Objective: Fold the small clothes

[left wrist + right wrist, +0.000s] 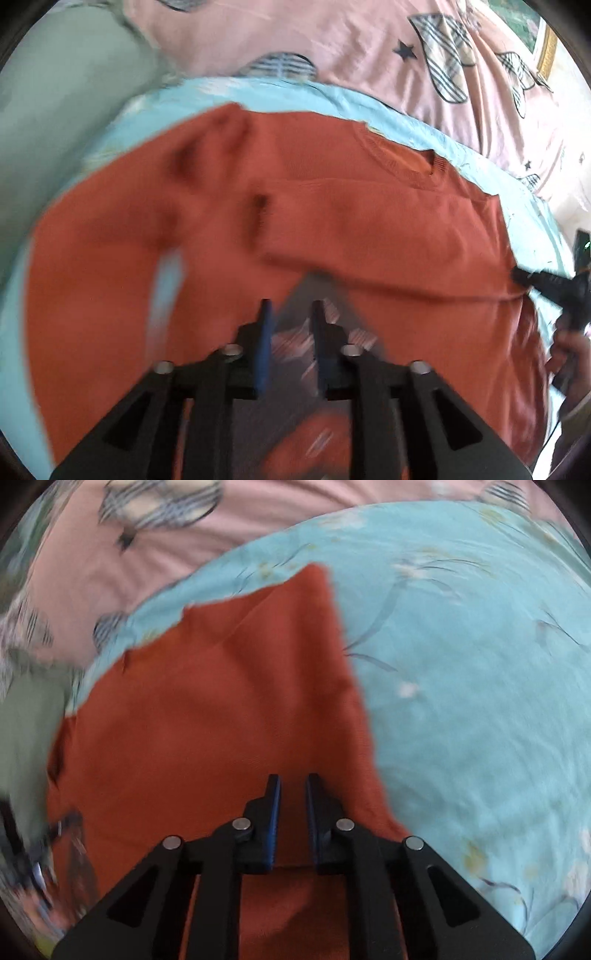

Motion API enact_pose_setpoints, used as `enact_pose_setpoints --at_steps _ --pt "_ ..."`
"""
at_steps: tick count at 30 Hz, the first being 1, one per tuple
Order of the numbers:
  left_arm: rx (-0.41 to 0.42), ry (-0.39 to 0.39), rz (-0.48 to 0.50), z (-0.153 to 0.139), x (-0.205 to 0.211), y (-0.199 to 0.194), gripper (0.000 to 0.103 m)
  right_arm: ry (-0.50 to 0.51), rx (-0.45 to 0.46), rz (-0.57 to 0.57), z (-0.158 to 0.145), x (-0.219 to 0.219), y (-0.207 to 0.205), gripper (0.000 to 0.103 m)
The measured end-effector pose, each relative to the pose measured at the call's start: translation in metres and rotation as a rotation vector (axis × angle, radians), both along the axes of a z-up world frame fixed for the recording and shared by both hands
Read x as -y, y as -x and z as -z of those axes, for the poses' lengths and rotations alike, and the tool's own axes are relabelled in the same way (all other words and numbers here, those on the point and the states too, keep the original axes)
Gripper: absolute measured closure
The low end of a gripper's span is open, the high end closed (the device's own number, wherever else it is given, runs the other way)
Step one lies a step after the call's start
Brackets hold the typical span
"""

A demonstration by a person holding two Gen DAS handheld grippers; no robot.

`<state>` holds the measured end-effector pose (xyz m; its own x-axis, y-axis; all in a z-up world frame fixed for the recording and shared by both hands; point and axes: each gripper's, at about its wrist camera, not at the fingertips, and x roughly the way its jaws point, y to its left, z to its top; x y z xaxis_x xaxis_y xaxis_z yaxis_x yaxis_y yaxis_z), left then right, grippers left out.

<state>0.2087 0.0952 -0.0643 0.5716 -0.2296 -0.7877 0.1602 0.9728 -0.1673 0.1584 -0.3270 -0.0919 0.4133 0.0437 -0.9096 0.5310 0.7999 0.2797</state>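
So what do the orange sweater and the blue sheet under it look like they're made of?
Orange sweater: likely a fine matte knit, judging by the ribbed collar band. Blue sheet: looks like thin, smooth woven cotton or a blend, printed with flowers and finely creased.

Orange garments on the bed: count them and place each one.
1. The orange sweater lies spread on the light blue floral sheet, collar toward the pink blanket. A green cloth lies beside it; others may be hidden.
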Motion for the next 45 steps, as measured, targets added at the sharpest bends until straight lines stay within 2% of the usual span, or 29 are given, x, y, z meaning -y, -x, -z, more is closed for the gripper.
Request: enact_pose_setpoints --at_steps 1,2,3,4,6,10,13,15,19,22,26,29,30,31,32,36,38,39,41,45 --pt "0.012 -0.036 -0.026 -0.003 -0.013 0.016 0.053 -0.001 0.022 -0.008 -0.008 -0.003 0.002 0.082" --pt "0.019 -0.071 -0.048 -0.005 -0.024 0.028 0.046 -0.031 0.062 -0.030 -0.018 -0.010 0.007 0.080" --pt "0.023 -0.106 -0.066 -0.005 -0.035 0.039 0.038 -0.078 0.108 -0.061 -0.027 -0.018 0.012 0.071" --pt "0.015 -0.139 -0.076 -0.002 -0.047 0.051 0.036 -0.104 0.131 -0.085 -0.033 -0.028 0.016 0.059" --pt "-0.016 -0.172 -0.074 0.003 -0.062 0.065 0.036 -0.139 0.157 -0.153 -0.039 -0.050 0.024 0.053" --pt "-0.060 -0.228 -0.027 0.015 -0.074 0.080 0.035 -0.253 0.138 -0.209 -0.025 -0.086 0.033 0.053" --pt "-0.077 -0.291 0.004 0.026 -0.071 0.082 0.033 -0.299 0.109 -0.228 -0.014 -0.105 0.038 0.053" --pt "-0.082 -0.285 0.011 0.031 -0.073 0.079 0.032 -0.312 0.098 -0.234 -0.008 -0.115 0.036 0.053" --pt "-0.110 -0.190 0.012 0.037 -0.092 0.065 0.031 -0.319 0.093 -0.234 -0.010 -0.126 0.036 0.053" --pt "-0.122 -0.188 0.058 0.037 -0.095 0.059 0.031 -0.315 0.108 -0.238 -0.019 -0.130 0.034 0.053" --pt "-0.137 -0.215 0.108 0.037 -0.092 0.057 0.034 -0.318 0.133 -0.241 -0.031 -0.132 0.033 0.053" --pt "-0.151 -0.218 0.141 0.036 -0.091 0.059 0.041 -0.318 0.146 -0.245 -0.037 -0.134 0.032 0.053" --pt "-0.156 -0.221 0.150 0.034 -0.091 0.059 0.046 -0.318 0.150 -0.249 -0.039 -0.135 0.032 0.053" --pt "-0.158 -0.231 0.152 0.032 -0.092 0.058 0.063 -0.319 0.154 -0.252 -0.041 -0.136 0.031 0.053" --pt "-0.164 -0.277 0.145 0.033 -0.092 0.059 0.069 -0.320 0.159 -0.256 -0.044 -0.137 0.031 0.053" --pt "-0.180 -0.315 0.180 0.034 -0.092 0.058 0.070 -0.333 0.179 -0.262 -0.050 -0.139 0.031 0.053" --pt "-0.183 -0.334 0.183 0.032 -0.087 0.057 0.080 -0.325 0.185 -0.262 -0.053 -0.140 0.031 0.053" --pt "-0.184 -0.319 0.174 0.030 -0.088 0.055 0.091 -0.323 0.188 -0.262 -0.054 -0.141 0.031 0.053" --pt "-0.191 -0.230 0.138 0.023 -0.095 0.046 0.095 -0.324 0.198 -0.263 -0.056 -0.141 0.032 0.053" --pt "-0.133 0.104 0.109 -0.006 -0.105 0.037 0.096 -0.336 0.220 -0.259 -0.059 -0.140 0.032 0.053"
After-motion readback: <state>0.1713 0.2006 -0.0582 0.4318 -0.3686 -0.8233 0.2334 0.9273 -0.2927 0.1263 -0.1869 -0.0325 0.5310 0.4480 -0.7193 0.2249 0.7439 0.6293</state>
